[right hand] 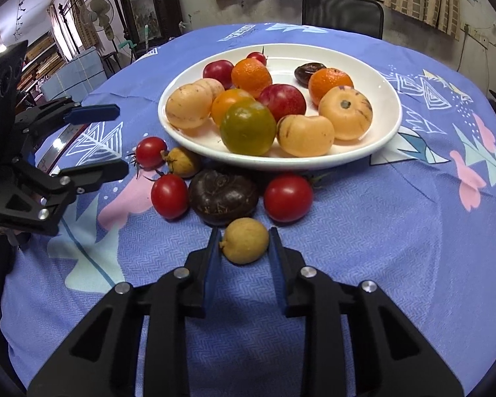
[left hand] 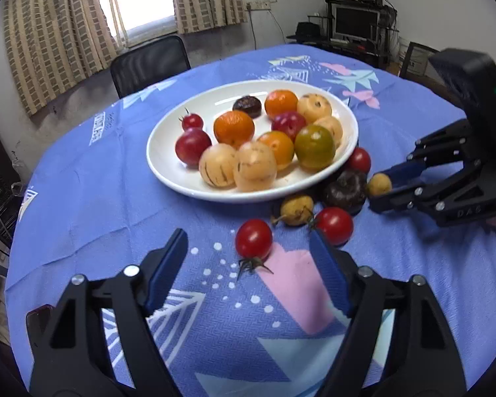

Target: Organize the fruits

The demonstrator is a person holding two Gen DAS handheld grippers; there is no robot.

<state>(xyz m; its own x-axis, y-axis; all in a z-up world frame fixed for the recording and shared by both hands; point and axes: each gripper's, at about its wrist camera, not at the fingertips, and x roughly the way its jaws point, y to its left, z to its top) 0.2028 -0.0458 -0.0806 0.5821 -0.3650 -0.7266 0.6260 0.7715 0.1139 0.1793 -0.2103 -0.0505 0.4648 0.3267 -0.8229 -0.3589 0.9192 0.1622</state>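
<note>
The right gripper [right hand: 244,248] has its jaws closed around a small yellow fruit [right hand: 244,244] on the cloth [right hand: 396,231], just beside the dark fruit [right hand: 223,197]. The left gripper [left hand: 248,258] is wide open and holds nothing. 3 tomatoes sit near the plate [right hand: 387,132] edge. The plate's far side has bare room.

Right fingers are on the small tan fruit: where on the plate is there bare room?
Bare white plate shows at the far rim, between the small red fruit and the dark brown fruit. The near half is crowded, green-orange citrus foremost.
</note>
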